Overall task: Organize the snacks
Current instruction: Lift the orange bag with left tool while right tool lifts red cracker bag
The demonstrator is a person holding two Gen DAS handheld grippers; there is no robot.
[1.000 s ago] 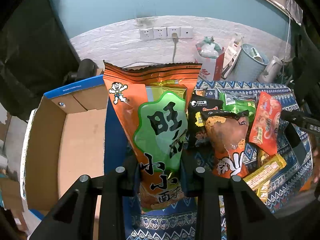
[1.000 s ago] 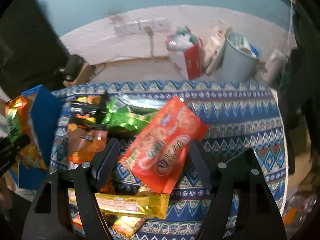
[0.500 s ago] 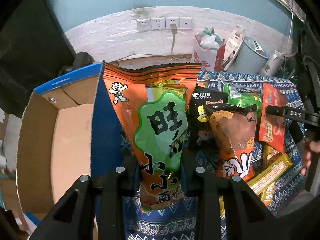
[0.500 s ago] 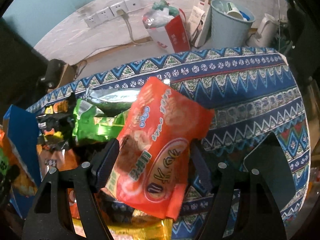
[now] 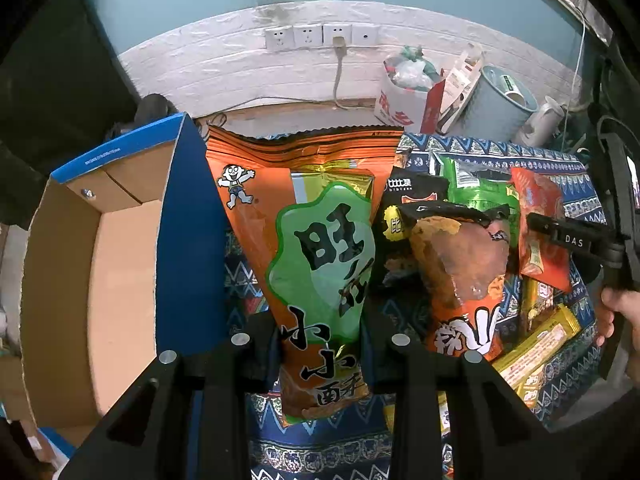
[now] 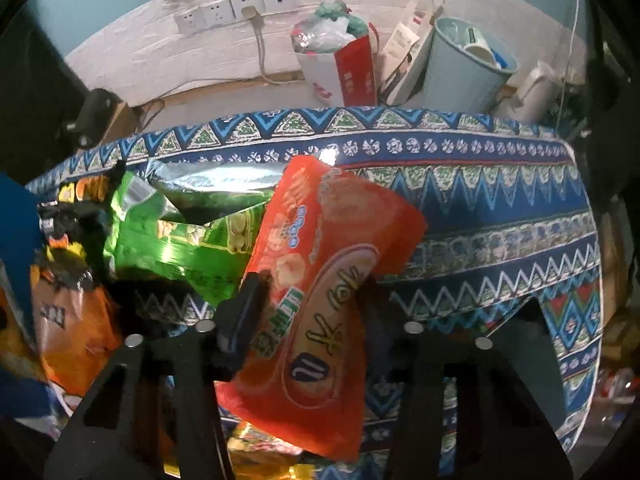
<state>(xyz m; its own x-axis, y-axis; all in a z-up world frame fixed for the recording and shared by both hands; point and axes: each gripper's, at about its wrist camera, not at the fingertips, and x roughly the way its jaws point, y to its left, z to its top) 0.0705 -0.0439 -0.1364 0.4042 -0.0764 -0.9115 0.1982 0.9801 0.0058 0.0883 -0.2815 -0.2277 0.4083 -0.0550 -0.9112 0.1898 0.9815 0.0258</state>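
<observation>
Much of the snack pile (image 5: 472, 264) on the patterned tabletop (image 6: 500, 216) is only half visible: packets overlap, and the yellow bars (image 5: 536, 344) at the pile's near edge run under other wrappers. In the right wrist view a blue and orange blur at the pile's left margin cannot be made out, and the bottom of the heap is lost behind the gripper frame.

The left gripper (image 5: 322, 344) is pressed tight on the lower part of a large orange and green snack bag (image 5: 316, 248), which stands upright between its fingers, just left of the pile and beside the blue wall of an open cardboard box (image 5: 120, 264). The box's near corner is cut off by the frame.

The right gripper (image 6: 308, 300) has its jaws closing around a red snack packet (image 6: 320, 280) that lies tilted between them at the right side of the pile, partly over a green packet (image 6: 180, 240); the left pad meets the packet's edge, while the right pad is hidden behind the wrapper, so a firm pinch cannot be confirmed. A person's hand (image 5: 624, 320) shows at the pile's far right, on the gripper handle.
</observation>
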